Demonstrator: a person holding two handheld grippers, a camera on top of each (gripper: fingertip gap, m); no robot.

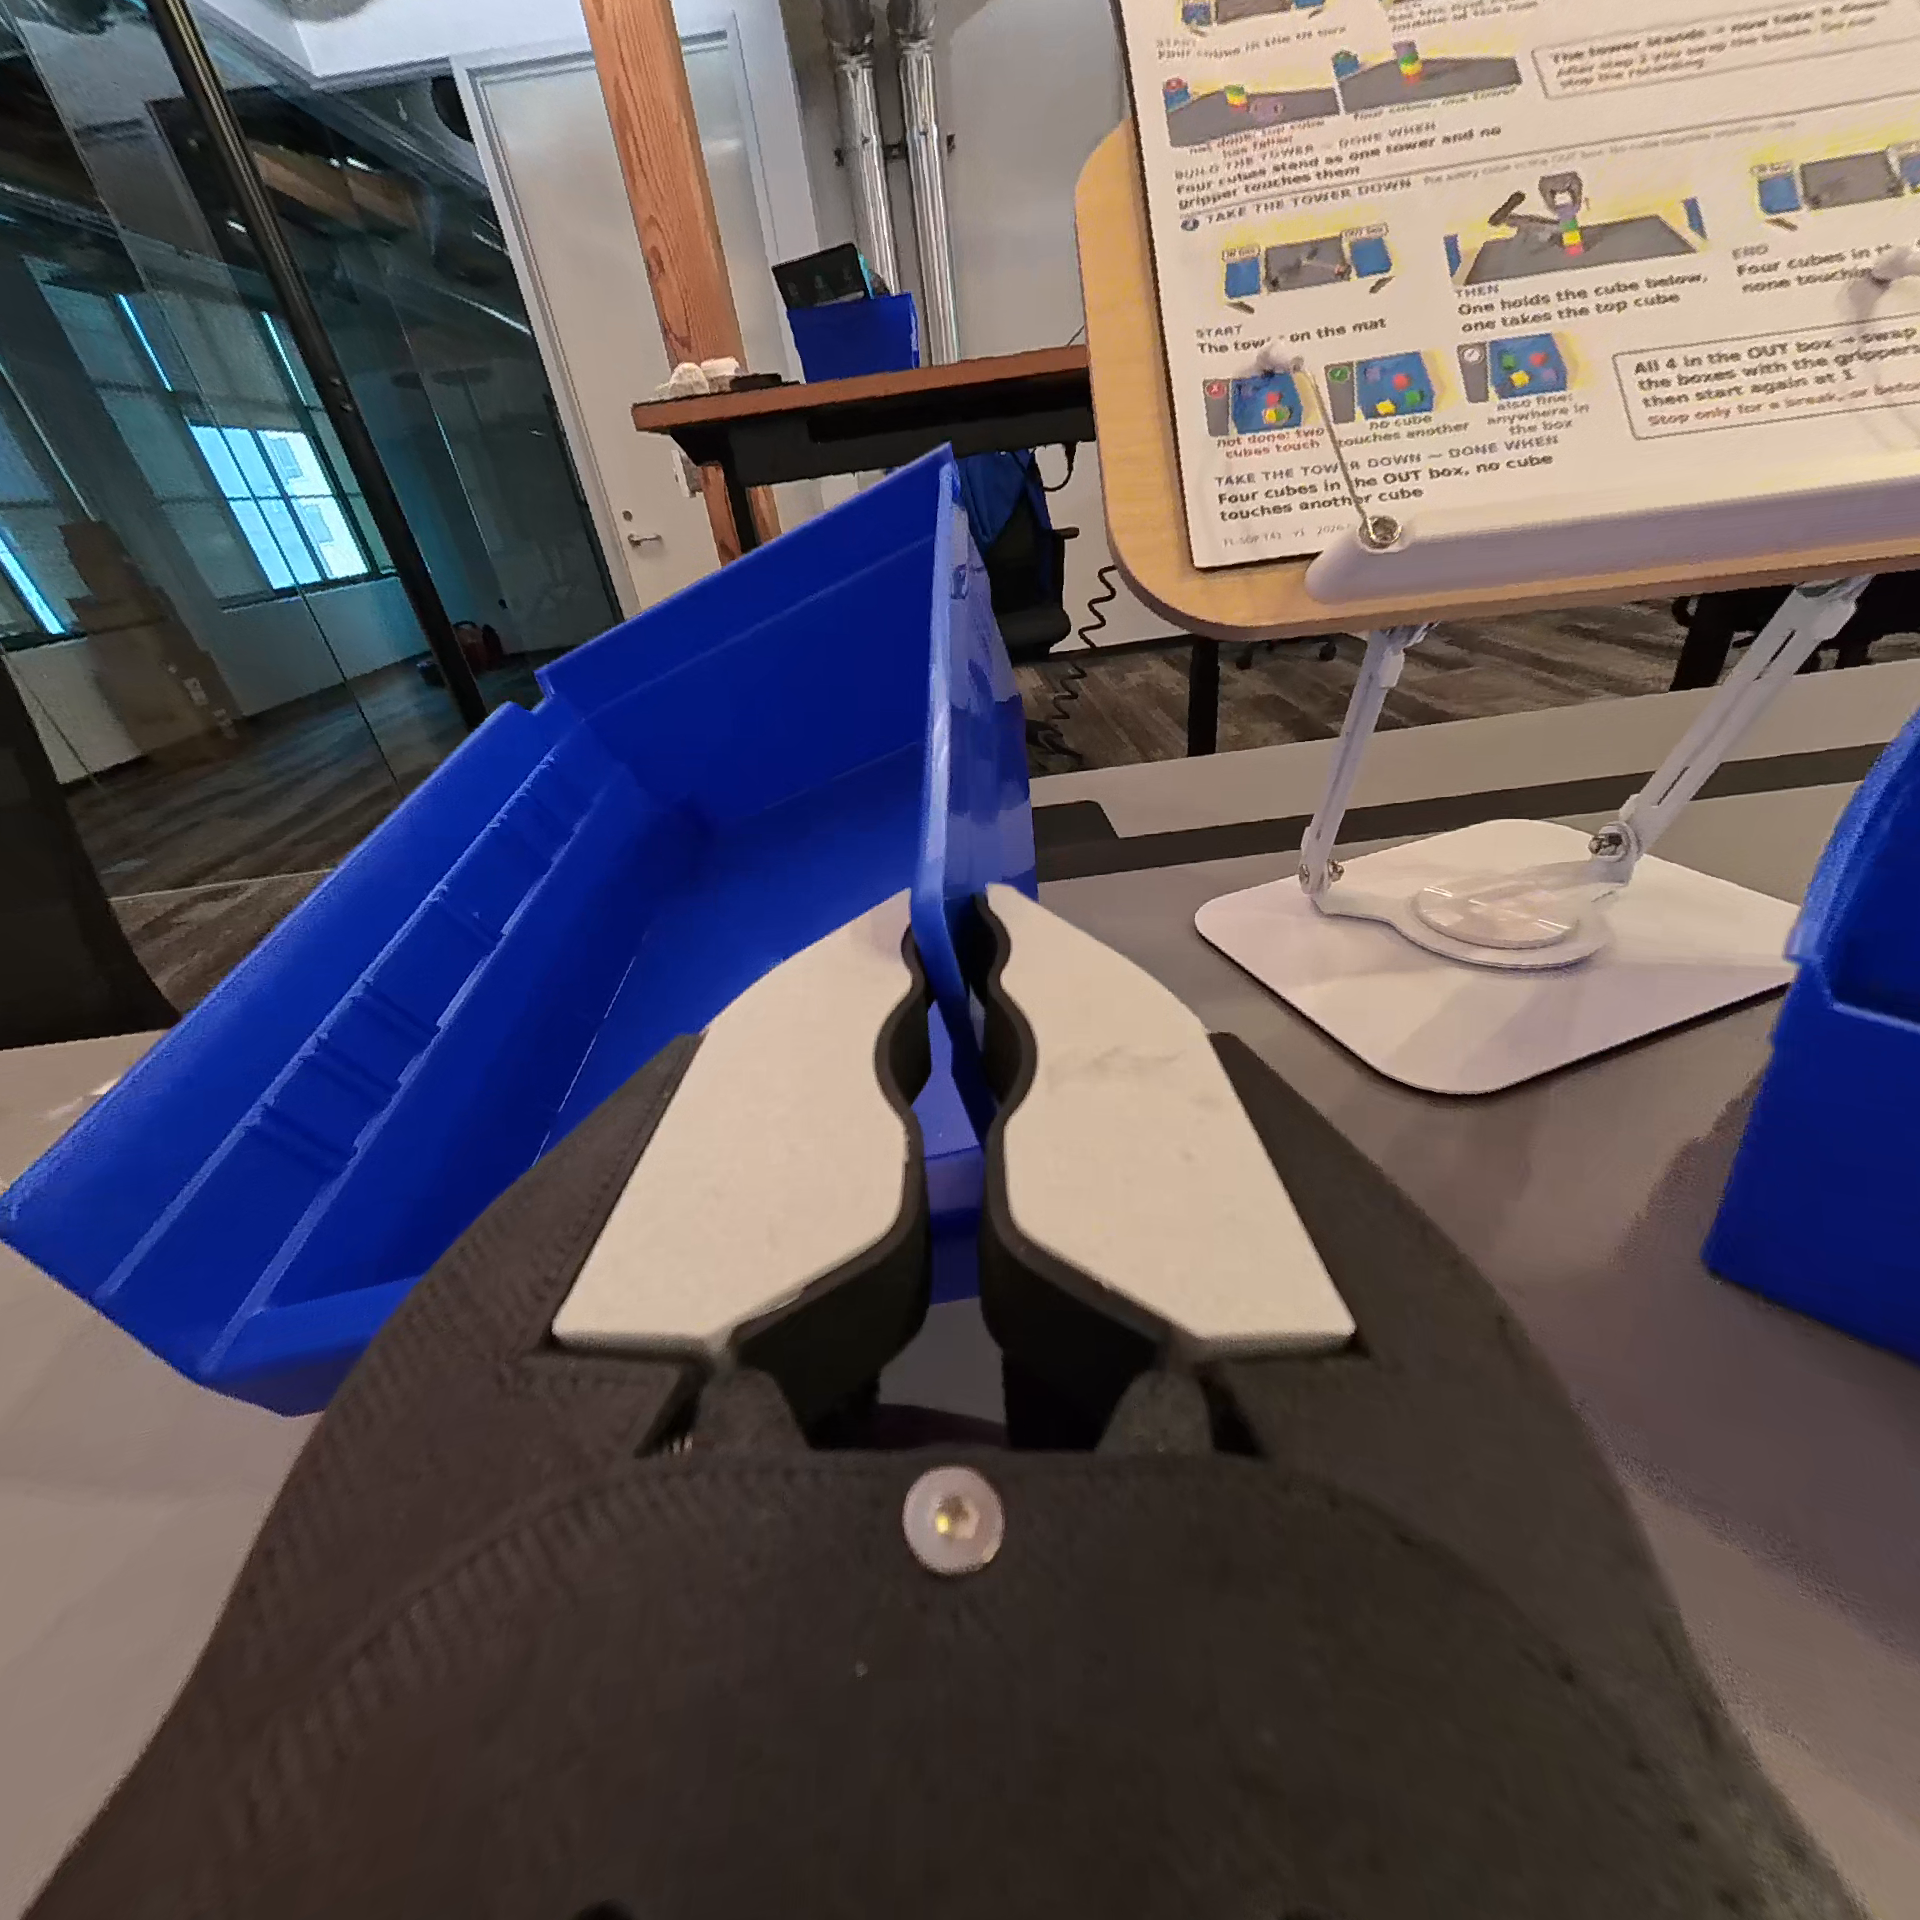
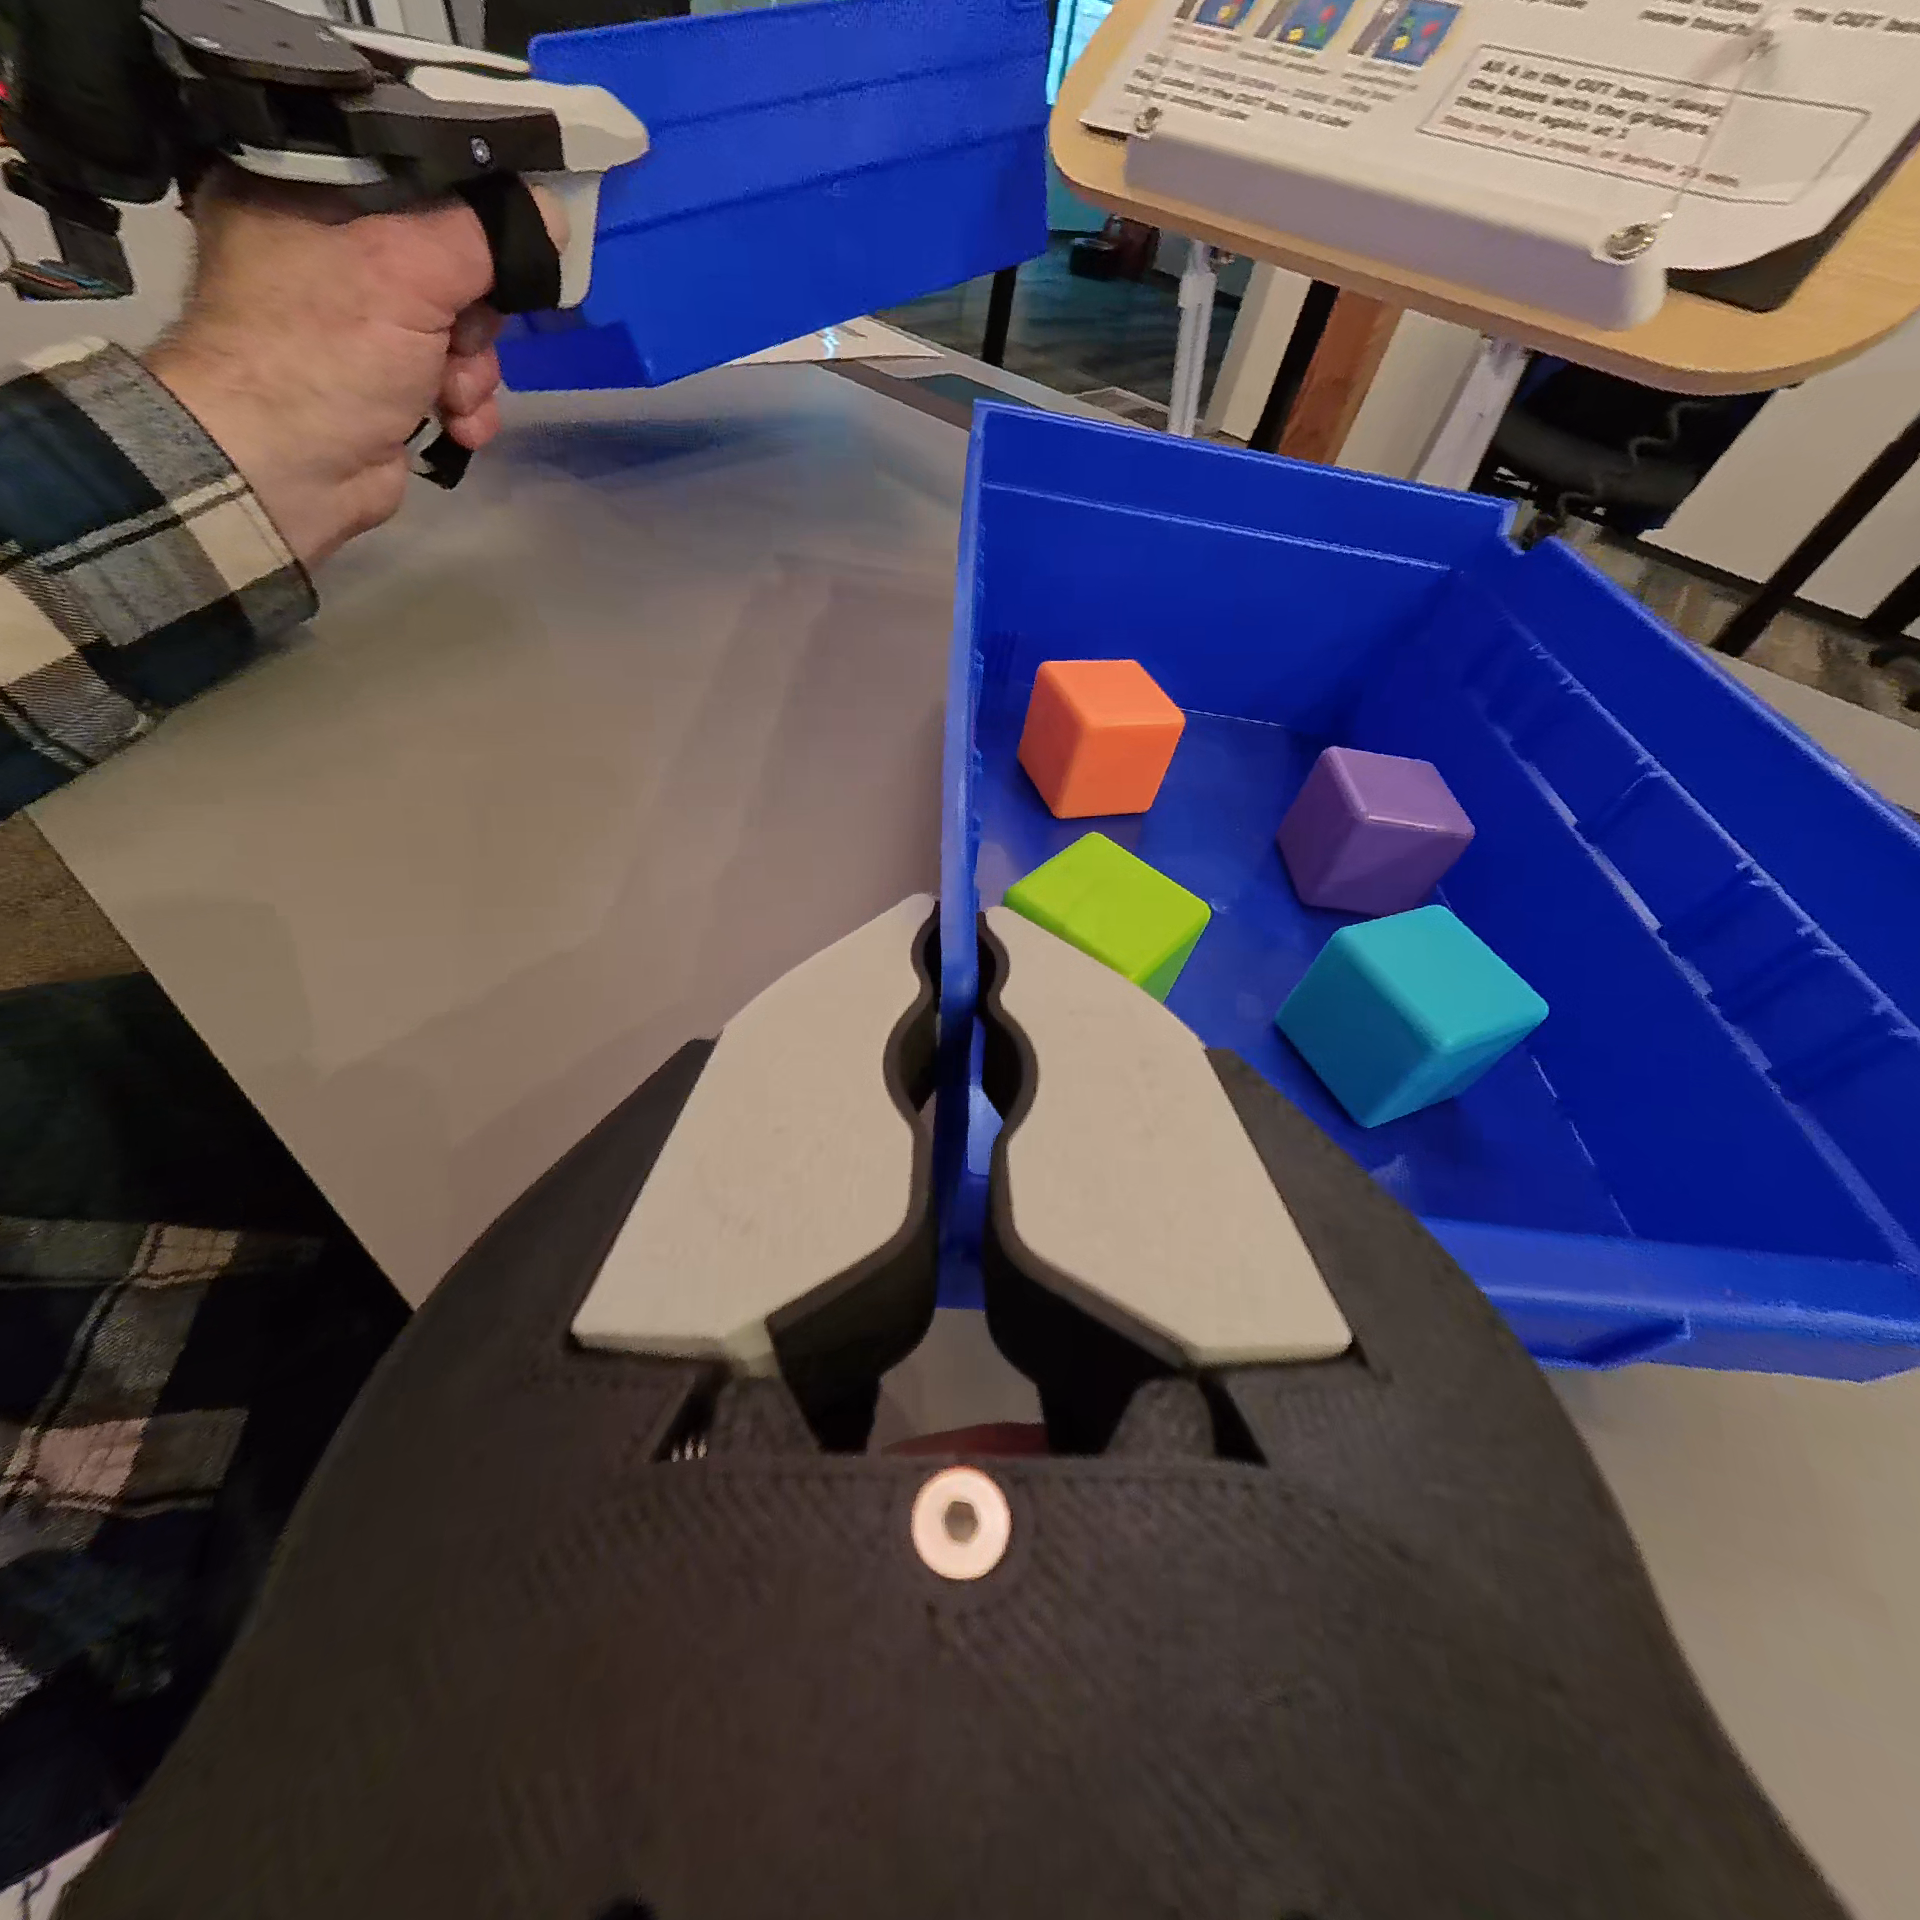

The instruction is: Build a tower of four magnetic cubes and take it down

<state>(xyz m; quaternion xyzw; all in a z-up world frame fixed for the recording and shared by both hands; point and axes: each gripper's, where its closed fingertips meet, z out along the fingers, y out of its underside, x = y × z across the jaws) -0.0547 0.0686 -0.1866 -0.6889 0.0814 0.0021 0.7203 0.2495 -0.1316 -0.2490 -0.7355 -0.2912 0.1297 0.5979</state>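
Note:
My left gripper (image 1: pixel 948 914) is shut on the wall of an empty blue bin (image 1: pixel 644 831) and holds it tilted above the table; bin (image 2: pixel 810 177) and gripper (image 2: pixel 603 156) also show at the top left of the right wrist view. My right gripper (image 2: pixel 958 920) is shut on the left wall of a second blue bin (image 2: pixel 1621 727). Inside it lie an orange cube (image 2: pixel 1099 736), a purple cube (image 2: pixel 1371 826), a green cube (image 2: pixel 1112 914) and a teal cube (image 2: pixel 1408 1013), all apart from each other.
A wooden stand (image 1: pixel 1143 499) with an instruction sheet (image 1: pixel 1538 260) rises at the back on a white base (image 1: pixel 1455 966). The grey table (image 2: pixel 582 790) lies between the bins. A hand in a plaid sleeve (image 2: pixel 125 561) holds the left gripper. The gap from one gripper's tips to the other's is roughly 35 cm.

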